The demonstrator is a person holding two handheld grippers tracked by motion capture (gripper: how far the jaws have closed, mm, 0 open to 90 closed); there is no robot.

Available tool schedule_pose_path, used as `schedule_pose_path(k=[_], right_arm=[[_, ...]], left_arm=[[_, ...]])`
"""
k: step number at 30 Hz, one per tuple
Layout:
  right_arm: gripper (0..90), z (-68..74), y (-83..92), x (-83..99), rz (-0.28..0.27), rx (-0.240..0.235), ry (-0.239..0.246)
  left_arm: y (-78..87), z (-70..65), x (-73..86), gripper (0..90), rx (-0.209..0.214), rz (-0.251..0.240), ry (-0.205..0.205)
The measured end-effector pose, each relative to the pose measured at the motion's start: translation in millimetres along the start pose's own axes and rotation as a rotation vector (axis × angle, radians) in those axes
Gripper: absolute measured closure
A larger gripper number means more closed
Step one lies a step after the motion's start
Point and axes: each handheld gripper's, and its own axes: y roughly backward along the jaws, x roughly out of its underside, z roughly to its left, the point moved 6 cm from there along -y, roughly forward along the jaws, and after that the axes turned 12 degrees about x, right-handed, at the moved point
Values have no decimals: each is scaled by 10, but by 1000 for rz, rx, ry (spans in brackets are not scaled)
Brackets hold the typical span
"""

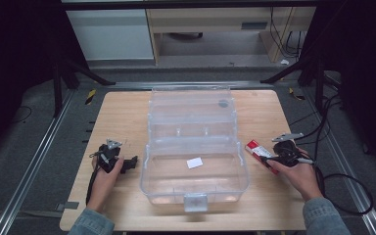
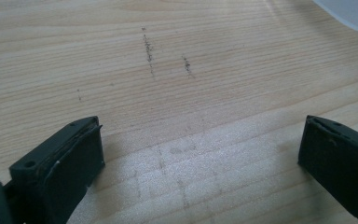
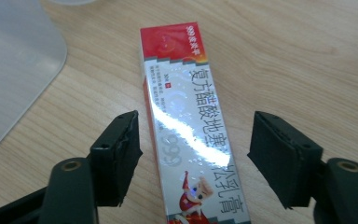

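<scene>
Cardboard, light and easily crushed, the red-and-silver ointment box [image 3: 186,126] lies flat near the counter's [image 1: 127,112] right edge beside the clear storage box [image 1: 196,188], so we would pinch its long sides gently between our right gripper's [image 3: 193,154] open jaws, while the left gripper's [image 2: 200,154] jaws gape empty.

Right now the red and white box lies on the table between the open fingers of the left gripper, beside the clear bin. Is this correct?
Not quite: it is the right gripper, not the left. The right gripper view shows the red and white box on the table between its open fingers, beside the clear bin.
</scene>
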Motion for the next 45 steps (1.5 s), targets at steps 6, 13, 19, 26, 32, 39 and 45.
schedule_pose_path(k=[6, 13, 19, 26, 32, 39, 45], right_arm=[[484, 14, -23, 57, 36, 4, 32], [502, -10, 146, 240, 63, 23, 7], [424, 111, 329, 347, 67, 27, -17], [357, 62, 476, 294, 106, 43, -16], [353, 30, 413, 339, 189, 32, 7], [369, 74, 384, 420, 261, 31, 47], [386, 59, 360, 473, 298, 37, 72]], left_arm=[[0, 1, -1, 0, 1, 1, -1], [-8, 0, -8, 0, 4, 1, -3], [-6, -4, -6, 0, 3, 2, -2], [-5, -5, -5, 0, 2, 1, -2], [-13, -8, -12, 0, 2, 0, -1], [-14, -9, -13, 0, 4, 0, -2], [-15, -17, -12, 0, 6, 1, -4]])
